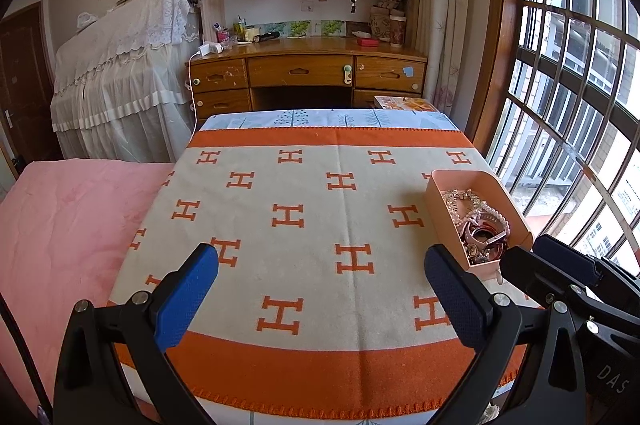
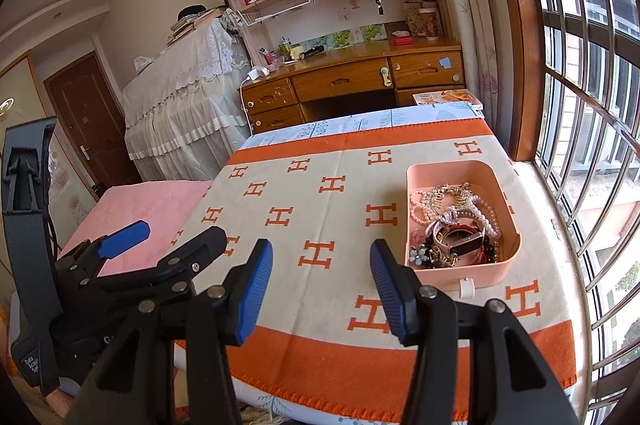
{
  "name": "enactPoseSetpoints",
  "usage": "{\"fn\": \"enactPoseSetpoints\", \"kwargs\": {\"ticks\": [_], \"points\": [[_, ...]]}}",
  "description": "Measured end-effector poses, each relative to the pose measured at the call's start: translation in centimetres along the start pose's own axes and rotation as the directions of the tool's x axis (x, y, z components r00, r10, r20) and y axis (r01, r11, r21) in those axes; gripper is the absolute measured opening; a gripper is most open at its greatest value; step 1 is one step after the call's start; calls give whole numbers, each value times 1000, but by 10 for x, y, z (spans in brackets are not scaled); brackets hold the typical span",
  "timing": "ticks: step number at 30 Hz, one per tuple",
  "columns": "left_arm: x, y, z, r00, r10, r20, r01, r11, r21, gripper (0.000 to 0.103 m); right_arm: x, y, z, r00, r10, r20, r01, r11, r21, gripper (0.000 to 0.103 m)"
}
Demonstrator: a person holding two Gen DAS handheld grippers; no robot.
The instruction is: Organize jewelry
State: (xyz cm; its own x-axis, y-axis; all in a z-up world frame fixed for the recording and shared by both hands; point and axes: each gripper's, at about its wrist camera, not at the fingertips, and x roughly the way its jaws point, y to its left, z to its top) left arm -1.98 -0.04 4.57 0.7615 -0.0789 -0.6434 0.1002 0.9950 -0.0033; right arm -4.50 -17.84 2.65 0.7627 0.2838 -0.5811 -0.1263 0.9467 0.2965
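A pink rectangular box (image 2: 416,181) stands on the right of the table, also in the left wrist view (image 1: 434,193). It holds a tangle of jewelry (image 2: 456,225): pearl strands, bracelets, a watch and a flower piece; it also shows in the left wrist view (image 1: 478,225). My left gripper (image 1: 320,273) is open and empty above the blanket's near middle. My right gripper (image 2: 320,265) is open and empty, just left of the box's near end. Each gripper shows in the other's view: the right (image 1: 560,265), the left (image 2: 160,241).
The table is covered by a cream and orange blanket with H marks (image 1: 288,217). A pink bed (image 1: 64,225) lies to the left. A barred window (image 2: 592,105) runs along the right. A wooden desk (image 1: 308,65) and bookshelves stand beyond.
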Motion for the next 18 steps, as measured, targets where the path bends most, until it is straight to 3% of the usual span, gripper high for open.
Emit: {"fn": "enactPoseSetpoints", "kwargs": {"ticks": [18], "points": [[0,2,0,1000,-2,1,2,1000,-2,102,0,1,0,1000,-2,-1,2,1000,-3,51]]}}
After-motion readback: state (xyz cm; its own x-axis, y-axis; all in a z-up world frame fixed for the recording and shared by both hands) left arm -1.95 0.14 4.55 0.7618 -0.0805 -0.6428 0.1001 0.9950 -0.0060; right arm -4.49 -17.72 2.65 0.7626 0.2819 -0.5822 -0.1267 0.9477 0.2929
